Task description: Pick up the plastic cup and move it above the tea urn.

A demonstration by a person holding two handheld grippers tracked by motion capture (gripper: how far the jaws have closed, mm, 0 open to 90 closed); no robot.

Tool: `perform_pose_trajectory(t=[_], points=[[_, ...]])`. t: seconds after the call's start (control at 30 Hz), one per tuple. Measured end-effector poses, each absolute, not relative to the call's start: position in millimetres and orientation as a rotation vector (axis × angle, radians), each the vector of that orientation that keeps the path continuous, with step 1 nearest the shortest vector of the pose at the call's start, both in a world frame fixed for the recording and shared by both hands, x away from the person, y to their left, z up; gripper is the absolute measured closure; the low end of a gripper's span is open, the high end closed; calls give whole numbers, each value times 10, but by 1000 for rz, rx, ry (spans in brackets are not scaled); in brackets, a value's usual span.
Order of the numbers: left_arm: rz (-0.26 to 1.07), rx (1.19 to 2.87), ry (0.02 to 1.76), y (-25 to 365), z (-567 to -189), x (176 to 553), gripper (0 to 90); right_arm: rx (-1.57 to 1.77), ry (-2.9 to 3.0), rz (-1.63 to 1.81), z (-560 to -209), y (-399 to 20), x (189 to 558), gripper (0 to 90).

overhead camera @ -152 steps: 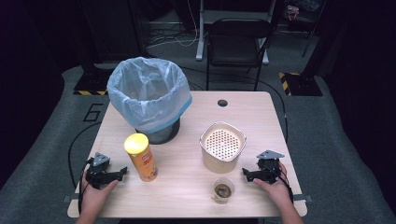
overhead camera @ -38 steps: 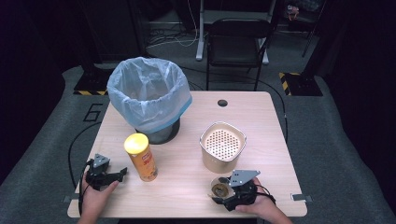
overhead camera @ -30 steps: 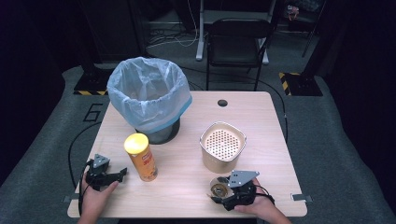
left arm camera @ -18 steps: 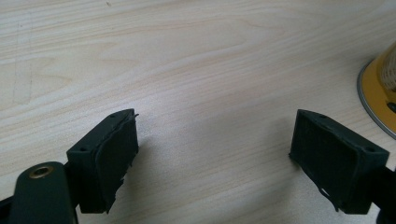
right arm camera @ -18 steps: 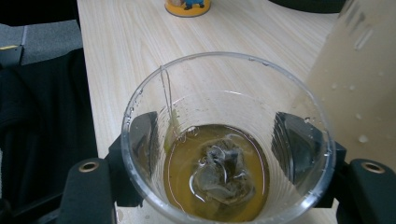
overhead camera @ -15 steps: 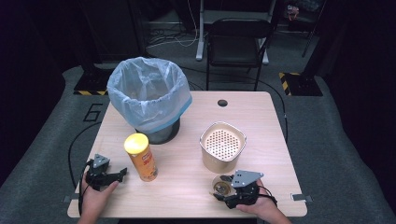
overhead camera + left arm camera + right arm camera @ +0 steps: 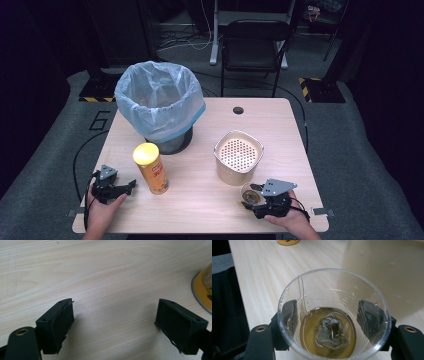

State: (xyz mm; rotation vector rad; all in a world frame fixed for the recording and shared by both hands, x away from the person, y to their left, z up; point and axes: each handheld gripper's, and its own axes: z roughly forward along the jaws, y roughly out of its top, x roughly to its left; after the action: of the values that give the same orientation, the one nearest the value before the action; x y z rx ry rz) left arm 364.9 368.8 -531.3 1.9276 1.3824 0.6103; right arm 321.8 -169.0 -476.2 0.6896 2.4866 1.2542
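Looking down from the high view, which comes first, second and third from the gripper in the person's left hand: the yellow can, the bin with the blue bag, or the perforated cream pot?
Measured from the left gripper:
1. Yellow can, just beside it, toward the table's middle.
2. Bin with the blue bag, farther back on the table.
3. Perforated cream pot, across on the right side.

Black jaws spread wide over pale wooden table (image 7: 105,277); yellow, metal-rimmed cylindrical can's base (image 7: 203,288) at right edge.

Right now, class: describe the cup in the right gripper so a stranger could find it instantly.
Start at the beige perforated strainer pot on the table; just in front sits the clear plastic cup. Unlike its neighbours, it is see-through, holding amber tea and a teabag.
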Motion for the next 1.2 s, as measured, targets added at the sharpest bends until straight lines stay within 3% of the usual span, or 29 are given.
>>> perform_pose_trajectory(t=[0.7,1.2], points=[[600,1937,1391,3691,-5303,3656,149,882,2390,1187,-4657,-2043,3356,336],[601,1936,1392,3689,-5303,3656,149,896,2358,1138,-4366,-2188,3522,339]])
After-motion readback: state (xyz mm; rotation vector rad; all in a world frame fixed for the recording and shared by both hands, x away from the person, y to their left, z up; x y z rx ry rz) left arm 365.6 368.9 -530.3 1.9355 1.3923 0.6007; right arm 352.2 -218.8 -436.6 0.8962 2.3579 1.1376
